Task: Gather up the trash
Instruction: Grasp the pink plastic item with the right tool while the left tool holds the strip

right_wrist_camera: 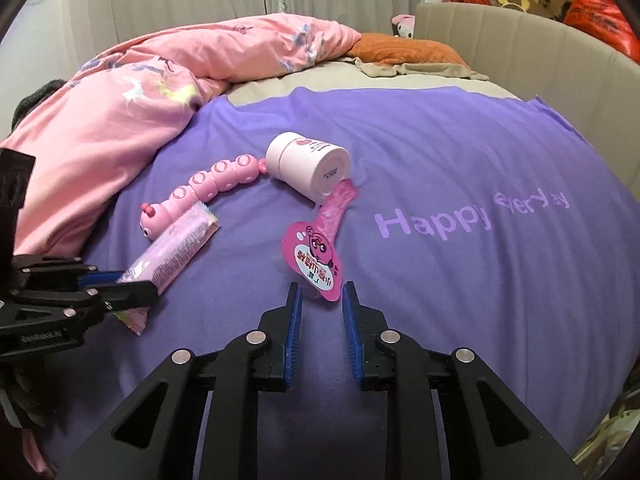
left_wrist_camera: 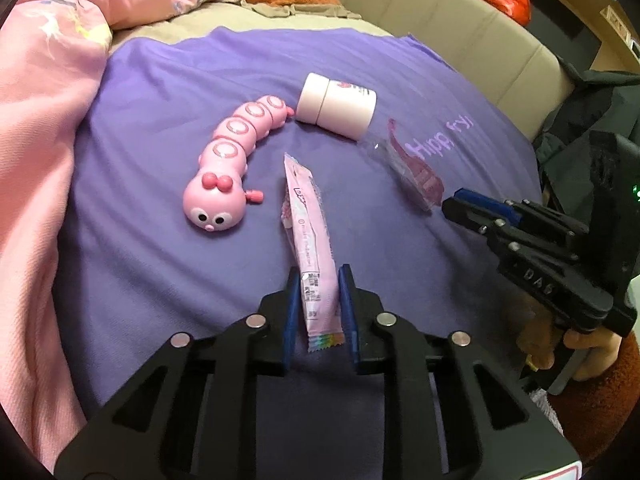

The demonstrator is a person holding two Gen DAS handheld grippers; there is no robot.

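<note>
Black and blue-padded, the left tool (left_wrist_camera: pixel 320 276) has its two pads set narrowly on either side of a long pink plastic snack wrapper (left_wrist_camera: pixel 308 236), pressing the wrapper's near end, which lies on the purple cloth (left_wrist_camera: pixel 140 280) spread over the bed. From the right wrist view the same left tool (right_wrist_camera: pixel 136 284) shows at the left edge of the cloth with the wrapper's (right_wrist_camera: pixel 172 252) printed end sticking out past its tips.

The right tool (right_wrist_camera: pixel 322 292) stands partly closed, a clear gap between its blue pads; the rounded end of a magenta plastic packet with a cartoon label (right_wrist_camera: pixel 318 256) lies just ahead of its tips, and I cannot tell whether the pads touch it. In the left wrist view that right tool (left_wrist_camera: pixel 452 204) comes in from the right edge, held by a hand (left_wrist_camera: pixel 568 344), its tip right at the packet's (left_wrist_camera: pixel 416 172) end.

Beyond the wrapper lies a pink segmented caterpillar toy (left_wrist_camera: pixel 228 164), curved, its tail just beside a pale pink cylindrical jar (left_wrist_camera: pixel 336 104) lying on its side. The magenta packet's far end reaches the jar's base (right_wrist_camera: pixel 332 172). Pale lettering (right_wrist_camera: pixel 472 212) is printed on the cloth near its right side. A pink patterned quilt (right_wrist_camera: pixel 120 112) is heaped along the cloth's left edge, and an orange pillow (right_wrist_camera: pixel 400 50) sits at the head of the bed.
</note>
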